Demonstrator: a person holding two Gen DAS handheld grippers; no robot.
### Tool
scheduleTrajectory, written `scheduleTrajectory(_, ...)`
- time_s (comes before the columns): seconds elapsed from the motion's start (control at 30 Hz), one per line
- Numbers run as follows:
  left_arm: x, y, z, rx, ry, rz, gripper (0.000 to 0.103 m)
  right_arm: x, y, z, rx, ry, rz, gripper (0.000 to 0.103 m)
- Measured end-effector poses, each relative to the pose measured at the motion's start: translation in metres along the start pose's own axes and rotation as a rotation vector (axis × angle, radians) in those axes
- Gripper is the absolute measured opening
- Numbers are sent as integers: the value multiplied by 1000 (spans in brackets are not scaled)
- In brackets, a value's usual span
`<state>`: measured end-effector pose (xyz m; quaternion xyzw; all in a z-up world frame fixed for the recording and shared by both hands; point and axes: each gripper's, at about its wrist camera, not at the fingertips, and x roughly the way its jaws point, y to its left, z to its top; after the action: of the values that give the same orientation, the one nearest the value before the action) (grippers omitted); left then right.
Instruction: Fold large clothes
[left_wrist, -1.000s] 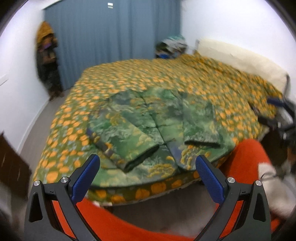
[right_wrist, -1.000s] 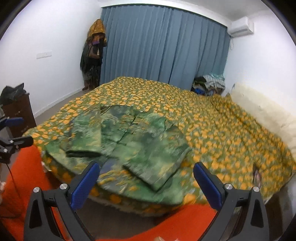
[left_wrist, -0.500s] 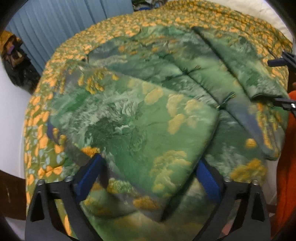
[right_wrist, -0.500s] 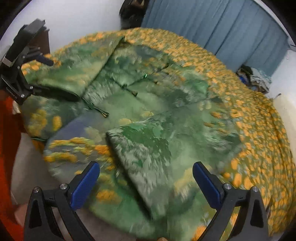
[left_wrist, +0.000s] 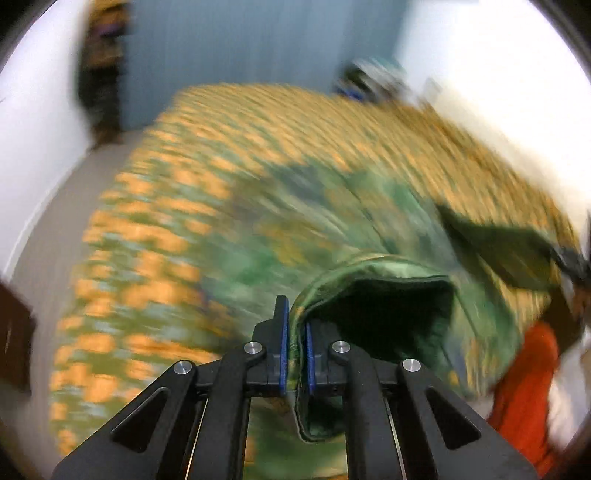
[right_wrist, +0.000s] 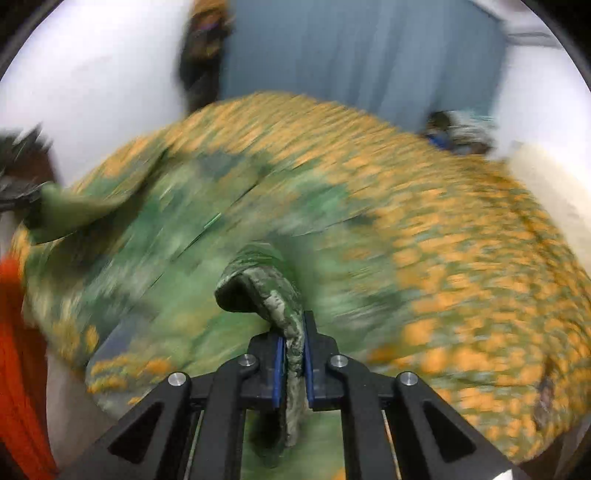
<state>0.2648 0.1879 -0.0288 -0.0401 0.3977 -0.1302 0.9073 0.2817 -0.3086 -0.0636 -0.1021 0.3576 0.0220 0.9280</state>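
Note:
A large green patterned garment (left_wrist: 332, 229) lies on the bed, with its near end lifted. My left gripper (left_wrist: 294, 354) is shut on the garment's hem, which curls up into a dark open fold (left_wrist: 384, 306). My right gripper (right_wrist: 293, 363) is shut on another part of the same garment (right_wrist: 258, 206), a thick rolled edge (right_wrist: 266, 291). The left gripper (right_wrist: 14, 192) shows at the left edge of the right wrist view, holding a raised corner. Both views are blurred by motion.
The bed has a green and orange flowered cover (left_wrist: 155, 240) (right_wrist: 461, 236). A blue curtain (left_wrist: 240, 48) hangs behind it, with clothes heaped near the headboard (right_wrist: 458, 129). Orange clothing of the person (left_wrist: 524, 387) is at the right. Grey floor (left_wrist: 55, 221) lies left of the bed.
Both grippers were open and have shut on the garment's near edge. They have lifted it off the bed, and the cameras are moving fast.

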Motion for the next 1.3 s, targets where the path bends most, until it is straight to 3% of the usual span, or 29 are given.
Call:
scheduleTrajectory(0.03,-11,22,8,-39,-30,46,7,-9,-26,8,21,-19,-61,9)
scheduleTrajectory(0.07,-29,62,18,-110,-72,138,8,-7,-46,16,31,-23,-110,9)
scheduleTrajectory(0.17,-49,144,23,-276,-122,374,28,-6,-122,23,65,-23,-327,13)
scheduleTrajectory(0.2,-58,178,15,-360,-123,471,42,-2,-148,20,83,2,-393,24)
scheduleTrajectory(0.23,-68,206,3,-432,-124,548,45,2,-174,13,112,33,-473,43)
scheduleTrajectory(0.3,-81,230,-20,-520,-124,584,45,4,-206,-3,167,65,-574,57)
scheduleTrajectory(0.37,-89,235,-44,-564,-117,551,45,1,-221,-23,226,99,-591,57)
scheduleTrajectory(0.43,-83,216,-66,-547,-59,476,62,4,-210,-41,254,129,-507,58)
scheduleTrajectory(0.47,-77,209,-68,-537,-38,443,67,12,-195,-51,254,161,-436,58)
scheduleTrajectory(0.53,-51,168,-79,-480,41,281,81,33,-155,-68,265,230,-246,58)
scheduleTrajectory(0.63,0,107,-82,-387,174,81,85,65,-102,-92,326,313,16,59)
scheduleTrajectory(0.7,32,76,-86,-338,253,14,85,84,-77,-105,349,350,93,59)
scheduleTrajectory(0.8,75,47,-93,-274,352,-6,85,112,-49,-117,344,399,151,59)
scheduleTrajectory(0.87,99,46,-97,-303,399,-28,85,128,-41,-120,354,427,248,59)
scheduleTrajectory(0.93,109,44,-101,-327,433,-76,85,125,-32,-122,361,421,288,59)
scheduleTrajectory(0.97,112,40,-103,-320,450,-102,83,127,-30,-123,367,421,308,59)
scheduleTrajectory(1.0,113,36,-104,-310,456,-107,73,129,-30,-125,380,431,331,58)
scheduleTrajectory(1.03,114,31,-105,-295,467,-134,45,130,-31,-126,401,436,358,47)
scheduleTrajectory(1.1,112,25,-111,-292,473,-149,32,133,-30,-126,389,443,378,21)
scheduleTrajectory(1.13,109,21,-111,-277,465,-147,22,130,-28,-126,359,443,358,19)
scheduleTrajectory(1.3,97,13,-119,-259,471,-147,19,114,-14,-117,289,429,318,14)
